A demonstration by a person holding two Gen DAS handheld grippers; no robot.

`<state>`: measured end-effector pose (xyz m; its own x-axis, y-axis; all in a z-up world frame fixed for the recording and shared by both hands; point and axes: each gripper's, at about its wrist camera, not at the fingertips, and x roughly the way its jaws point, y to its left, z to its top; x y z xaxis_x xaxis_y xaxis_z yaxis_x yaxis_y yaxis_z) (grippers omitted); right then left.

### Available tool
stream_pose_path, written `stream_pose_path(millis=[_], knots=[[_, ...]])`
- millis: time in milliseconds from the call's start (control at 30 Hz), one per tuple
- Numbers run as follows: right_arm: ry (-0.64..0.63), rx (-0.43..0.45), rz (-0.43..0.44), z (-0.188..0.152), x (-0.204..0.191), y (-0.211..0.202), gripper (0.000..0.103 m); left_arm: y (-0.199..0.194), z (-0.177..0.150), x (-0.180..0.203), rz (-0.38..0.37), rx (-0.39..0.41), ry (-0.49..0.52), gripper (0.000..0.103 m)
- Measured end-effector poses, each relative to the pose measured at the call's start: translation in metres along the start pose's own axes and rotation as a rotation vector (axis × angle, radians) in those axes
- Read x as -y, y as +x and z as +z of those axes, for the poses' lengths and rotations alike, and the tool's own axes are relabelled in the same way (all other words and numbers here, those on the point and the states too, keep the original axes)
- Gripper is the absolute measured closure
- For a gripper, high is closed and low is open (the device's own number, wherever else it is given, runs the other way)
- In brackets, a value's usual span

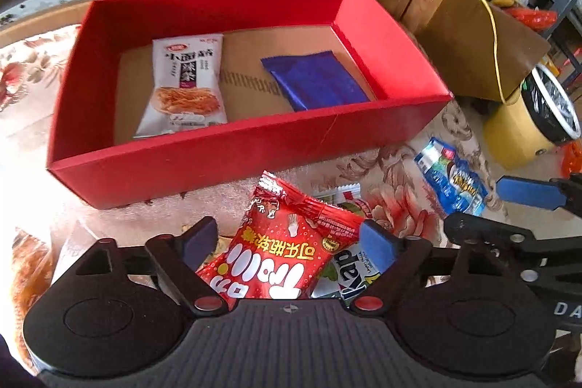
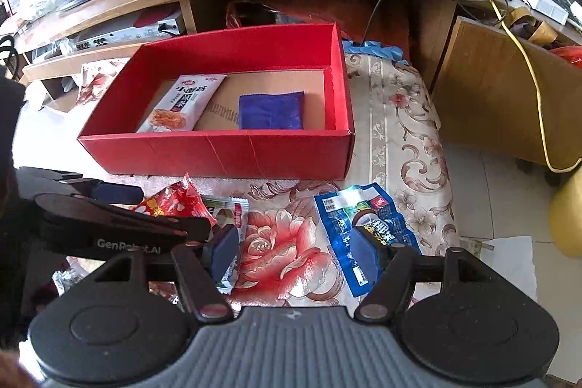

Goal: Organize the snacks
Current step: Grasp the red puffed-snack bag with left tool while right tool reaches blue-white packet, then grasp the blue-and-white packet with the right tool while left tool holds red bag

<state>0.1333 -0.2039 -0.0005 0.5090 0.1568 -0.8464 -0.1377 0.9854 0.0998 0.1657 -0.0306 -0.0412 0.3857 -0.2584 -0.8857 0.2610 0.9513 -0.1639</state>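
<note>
Left wrist view showed two packets already in the red box [image 1: 254,162]. The left gripper [image 1: 287,239] stood wide around the red snack bag [image 1: 283,253], not gripping it. The right gripper [image 2: 302,246] stood part-open, holding nothing; the blue packet [image 2: 360,217] and the green-and-white packet [image 2: 232,210] remained outside.

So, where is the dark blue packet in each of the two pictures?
Left wrist view: the dark blue packet lies inside the red box, in its right half.
Right wrist view: the same packet lies right of centre in the box.
Shared landmark: the white noodle-snack packet to its left.
</note>
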Motion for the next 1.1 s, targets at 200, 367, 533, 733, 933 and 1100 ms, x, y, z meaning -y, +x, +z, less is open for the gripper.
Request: stream_pose_path(millis=[200, 367, 533, 733, 933, 1100], knots=[[0.008, -0.009, -0.003, 0.001, 0.003, 0.003, 0.042, 0.005, -0.001, -0.005, -0.01, -0.009, -0.032, 0.016], [0.016, -0.016, -0.012, 0.001, 0.005, 0.005, 0.042, 0.0, -0.003, -0.003, -0.003, 0.007, -0.031, 0.029], [0.038, -0.008, -0.02, 0.002, 0.011, 0.003, 0.042, -0.006, -0.01, -0.001, 0.029, 0.005, -0.008, 0.041], [0.055, -0.011, -0.03, 0.003, 0.018, 0.003, 0.042, -0.013, -0.013, -0.008, 0.041, 0.02, -0.031, 0.043], [0.083, -0.007, -0.047, 0.006, 0.033, 0.003, 0.042, -0.023, -0.017, -0.011, 0.038, 0.037, -0.051, 0.043], [0.092, -0.034, -0.068, 0.011, 0.045, 0.013, 0.042, -0.027, -0.016, -0.013, 0.023, 0.046, -0.067, 0.043]])
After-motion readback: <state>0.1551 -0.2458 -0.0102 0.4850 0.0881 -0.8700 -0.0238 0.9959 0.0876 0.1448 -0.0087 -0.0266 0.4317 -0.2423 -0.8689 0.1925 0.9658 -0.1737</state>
